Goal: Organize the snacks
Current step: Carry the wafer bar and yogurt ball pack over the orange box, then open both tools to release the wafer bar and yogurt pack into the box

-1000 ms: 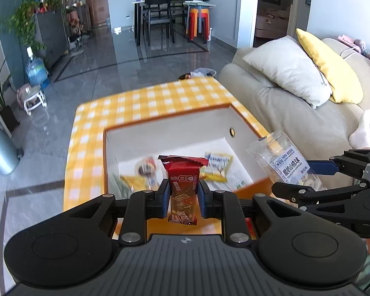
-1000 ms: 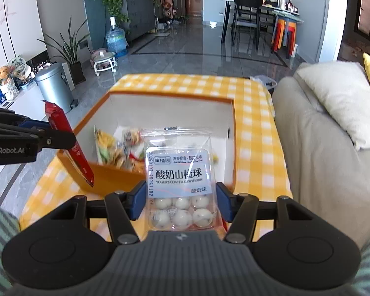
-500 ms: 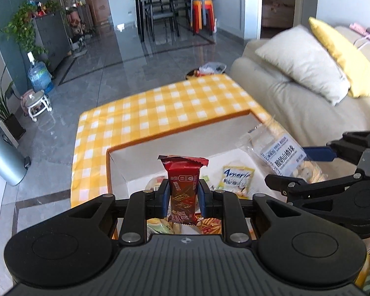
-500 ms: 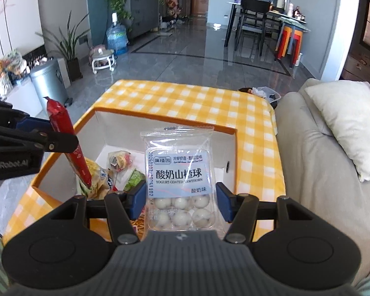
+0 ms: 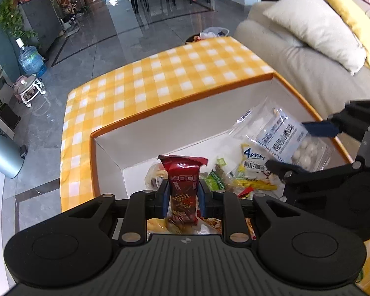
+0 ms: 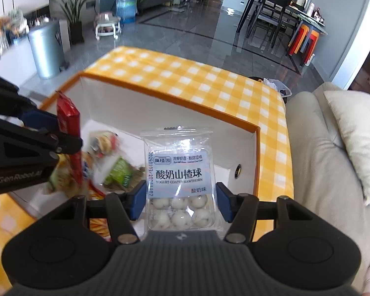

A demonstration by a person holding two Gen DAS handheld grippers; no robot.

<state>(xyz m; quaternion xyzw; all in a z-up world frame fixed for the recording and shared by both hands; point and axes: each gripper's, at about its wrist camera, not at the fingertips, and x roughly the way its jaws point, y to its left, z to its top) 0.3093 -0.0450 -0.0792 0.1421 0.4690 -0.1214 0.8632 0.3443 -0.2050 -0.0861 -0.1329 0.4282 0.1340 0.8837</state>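
Observation:
My left gripper (image 5: 183, 198) is shut on a red snack packet (image 5: 183, 187) and holds it upright over the near left part of an orange-rimmed white box (image 5: 185, 103). My right gripper (image 6: 180, 201) is shut on a clear bag of yogurt-coated hawthorn balls (image 6: 178, 180) over the box's right side (image 6: 256, 162). In the left wrist view the bag (image 5: 281, 138) and right gripper (image 5: 305, 148) hang at the right. In the right wrist view the red packet (image 6: 67, 125) and left gripper (image 6: 59, 133) show at the left. Several loose snack packs (image 5: 236, 175) lie in the box.
The box stands on a yellow checked tablecloth (image 5: 160, 79). A beige sofa (image 5: 308, 56) with a white and a yellow cushion runs along the right. A metal bin (image 5: 2, 150) and a water jug (image 5: 30, 59) stand on the grey floor at the left.
Both grippers have moved forward and down over the box with their packets still held. The box's inside and the snacks in it now fill more of both views.

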